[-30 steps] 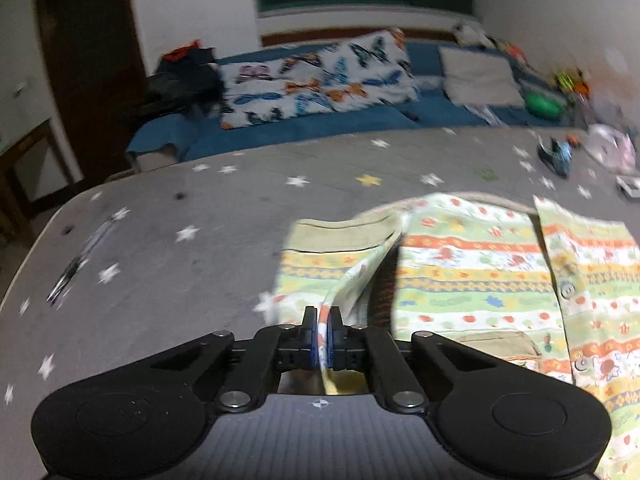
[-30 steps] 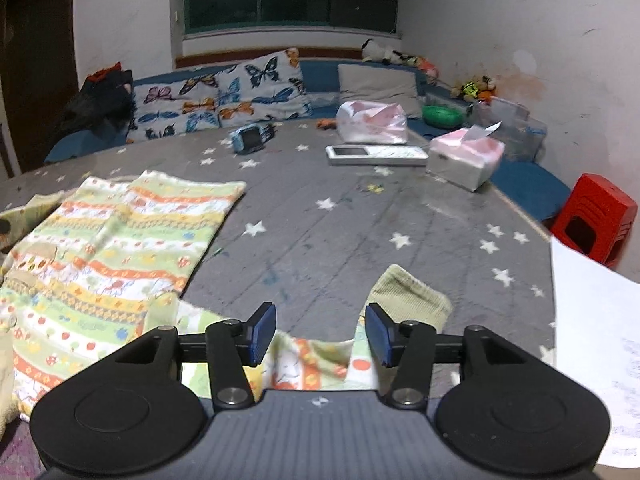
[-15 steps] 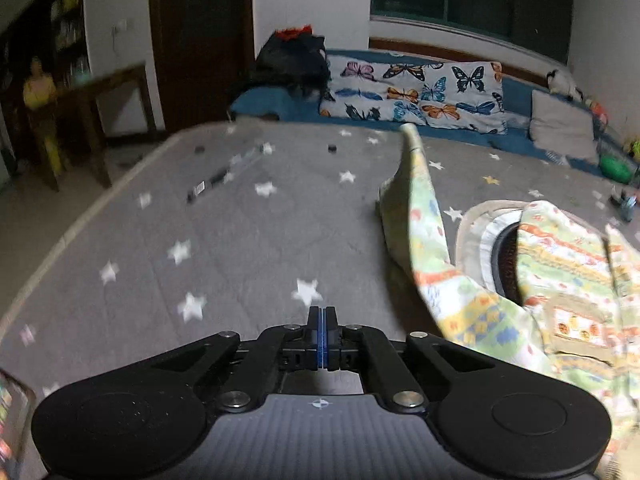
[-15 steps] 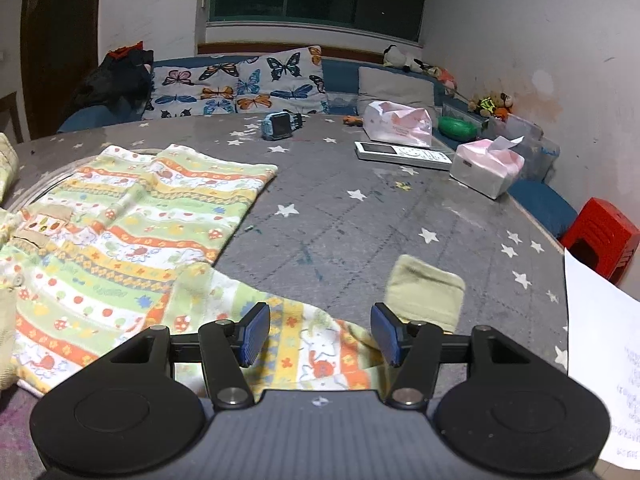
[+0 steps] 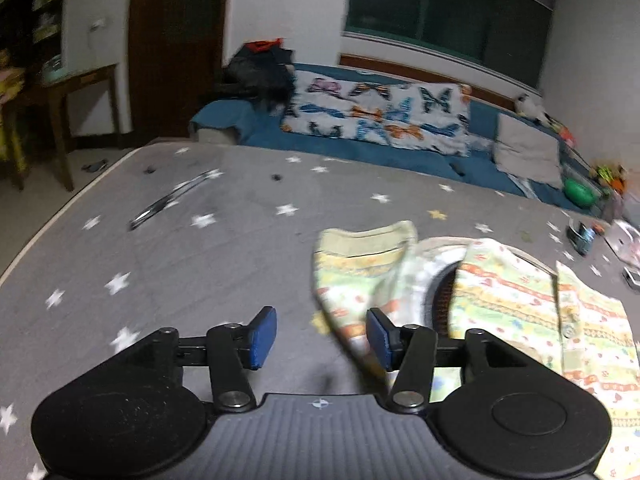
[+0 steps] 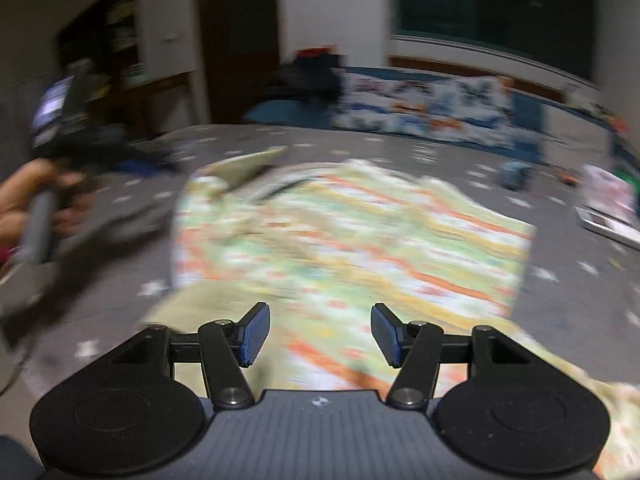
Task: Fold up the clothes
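A child's garment (image 5: 516, 304) with green, yellow and orange printed stripes lies on the grey star-patterned table (image 5: 200, 264). One sleeve (image 5: 360, 272) is folded across it, its cuff at the far end. My left gripper (image 5: 320, 338) is open and empty just left of the sleeve, whose edge touches the right finger (image 5: 380, 338). In the blurred right wrist view the garment (image 6: 360, 240) spreads ahead, and my right gripper (image 6: 318, 334) is open and empty over its near part. The left gripper, in a hand, shows there at the left (image 6: 44, 200).
A metal object (image 5: 168, 200) lies at the table's far left. A small blue toy (image 5: 582, 236) and a pink package (image 6: 608, 196) sit at the right. A blue sofa with a butterfly cushion (image 5: 376, 116) stands behind the table. The table's left edge (image 5: 52, 216) curves near.
My left gripper has let go of the sleeve and opened; the sleeve now lies folded over the garment. My right gripper has swung left, from the table's right side to over the garment.
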A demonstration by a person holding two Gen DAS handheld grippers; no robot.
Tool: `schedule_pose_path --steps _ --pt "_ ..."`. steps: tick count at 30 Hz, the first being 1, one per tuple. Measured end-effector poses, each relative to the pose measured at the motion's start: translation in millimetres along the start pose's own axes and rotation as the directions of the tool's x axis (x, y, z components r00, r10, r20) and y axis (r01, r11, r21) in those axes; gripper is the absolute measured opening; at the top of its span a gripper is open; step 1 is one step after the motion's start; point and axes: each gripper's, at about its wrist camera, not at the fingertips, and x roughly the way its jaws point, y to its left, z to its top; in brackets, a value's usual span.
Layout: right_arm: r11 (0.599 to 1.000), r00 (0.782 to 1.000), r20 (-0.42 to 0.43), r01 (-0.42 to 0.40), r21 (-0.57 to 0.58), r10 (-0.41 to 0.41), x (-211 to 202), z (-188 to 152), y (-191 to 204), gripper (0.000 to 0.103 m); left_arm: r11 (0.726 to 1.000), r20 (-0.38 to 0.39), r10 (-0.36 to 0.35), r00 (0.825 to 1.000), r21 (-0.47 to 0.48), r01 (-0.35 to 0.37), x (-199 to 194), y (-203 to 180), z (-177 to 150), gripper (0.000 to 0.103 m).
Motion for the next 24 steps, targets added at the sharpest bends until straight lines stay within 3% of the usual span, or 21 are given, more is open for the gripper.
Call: schedule_pose_path --steps 5,13,18,21,24 --pt "0.992 0.995 -0.013 -0.102 -0.074 0.101 24 14 39 0.057 0.989 -0.003 0.015 1.000 0.144 -0.014 21 -34 6 0.058" --pt "0.975 0.988 -0.043 -0.152 -0.161 0.147 74 31 76 0.057 0.949 -0.007 0.044 0.999 0.311 -0.039 52 -70 14 0.057" --pt "0.979 0.989 -0.067 -0.142 -0.146 0.134 94 35 79 0.056 0.927 -0.038 0.066 0.997 0.371 -0.047 82 -81 26 0.057" --pt "0.980 0.986 -0.085 -0.152 -0.131 0.142 98 36 77 0.055 0.926 -0.068 0.076 0.995 0.375 -0.045 100 -81 29 0.045" --pt "0.980 0.986 -0.102 -0.149 -0.136 0.135 104 35 76 0.048 0.932 -0.093 0.080 0.992 0.360 -0.041 111 -75 29 0.017"
